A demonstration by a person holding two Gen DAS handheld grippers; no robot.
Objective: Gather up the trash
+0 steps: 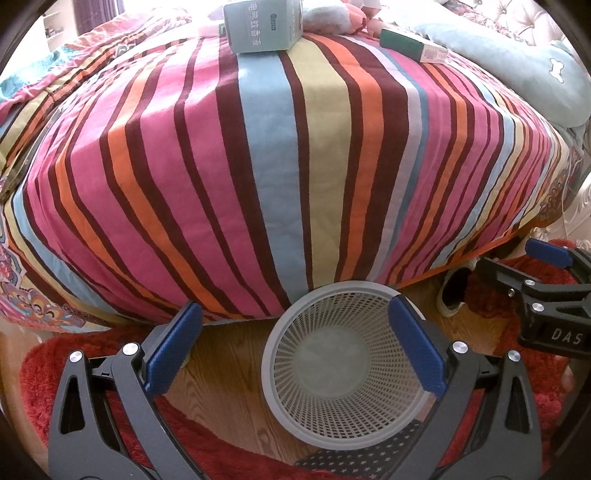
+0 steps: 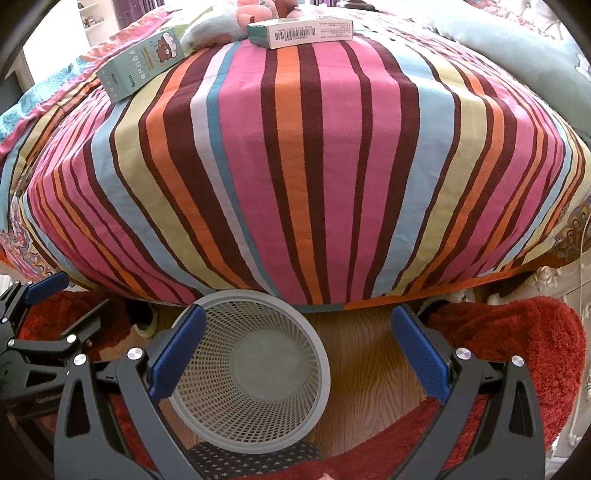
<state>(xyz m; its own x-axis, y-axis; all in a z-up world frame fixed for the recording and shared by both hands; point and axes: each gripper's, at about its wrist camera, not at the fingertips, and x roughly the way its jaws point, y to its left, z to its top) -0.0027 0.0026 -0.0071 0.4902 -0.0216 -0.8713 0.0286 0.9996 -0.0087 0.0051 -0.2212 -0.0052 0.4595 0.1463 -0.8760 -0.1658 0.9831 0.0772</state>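
Facing a bed (image 1: pixel 280 155) under a striped blanket, both grippers hover low over a wood floor with jaws spread wide and empty. The trash lies far ahead on the blanket's far side: a pale green mosquito-liquid box (image 1: pixel 264 24) and a flatter green-and-white barcode box (image 2: pixel 300 32). From the left gripper (image 1: pixel 295 350) the pale green box sits almost straight ahead. From the right gripper (image 2: pixel 295 350) the barcode box sits straight ahead, its long axis running across the view. Each arm seems nearer its own box. An empty grey mesh wastebasket (image 1: pixel 343 365) stands on the floor below the jaws.
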